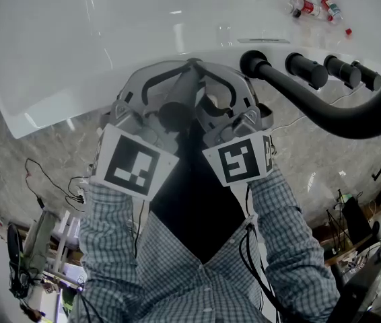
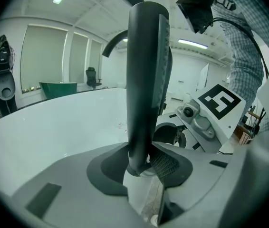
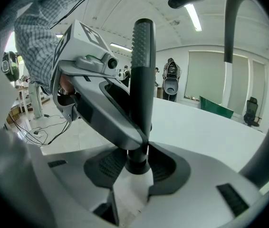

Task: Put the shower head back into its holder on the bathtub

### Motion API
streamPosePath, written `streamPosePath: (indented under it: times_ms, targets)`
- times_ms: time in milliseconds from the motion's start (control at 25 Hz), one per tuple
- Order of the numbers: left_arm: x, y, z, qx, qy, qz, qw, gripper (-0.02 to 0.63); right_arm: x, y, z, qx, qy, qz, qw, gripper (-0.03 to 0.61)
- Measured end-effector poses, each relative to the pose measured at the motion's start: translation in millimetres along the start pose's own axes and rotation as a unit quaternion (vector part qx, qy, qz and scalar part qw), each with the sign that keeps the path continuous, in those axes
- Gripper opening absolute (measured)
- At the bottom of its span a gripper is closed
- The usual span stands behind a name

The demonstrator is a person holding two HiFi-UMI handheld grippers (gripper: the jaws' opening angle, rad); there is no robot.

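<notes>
Head cam sits high and looks almost straight down at the near rim of the bathtub [image 1: 56,79]. The left gripper view rides low on the left tool [image 2: 144,175], super close to the shower head [image 2: 144,80]. It faces across the tub, with the other tool's marker cube [image 2: 218,103] off to its right. The right gripper view sits the same way on the right tool [image 3: 137,167], facing back at the left one. Both tool cams share that shower head, seen from opposite sides.

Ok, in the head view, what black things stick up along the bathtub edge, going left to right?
Base of the curved black spout → first black knob → second black knob → third black knob.
</notes>
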State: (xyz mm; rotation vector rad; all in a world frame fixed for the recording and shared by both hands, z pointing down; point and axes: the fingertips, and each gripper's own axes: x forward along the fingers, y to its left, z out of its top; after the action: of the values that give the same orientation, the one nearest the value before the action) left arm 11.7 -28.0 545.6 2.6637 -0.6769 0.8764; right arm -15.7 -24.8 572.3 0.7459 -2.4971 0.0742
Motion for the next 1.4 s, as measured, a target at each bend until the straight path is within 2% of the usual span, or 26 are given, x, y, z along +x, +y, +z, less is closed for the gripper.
streamPosePath:
  times_ms: [120,440,840,1400]
  targets:
    - [0,-1,-1,0.002,0.004,0.004,1.0,0.141,0,1,-1,0.002,0.007,0.002,1.0,0.124]
    - [10,-11,-3,0.041,0.027,-0.001,0.9988,0.141,-6,0,-14,0.027,0.027,-0.012,0.999,0.135]
    - [7,-11,0,0.018,-0.005,-0.001,0.9998,0.141,-8,-1,-12,0.043,0.017,-0.015,0.999,0.138]
    - [-6,-16,-3,0.003,-0.009,0.009,0.9999,0.141,-13,4,-9,0.027,0.027,-0.018,0.999,0.137]
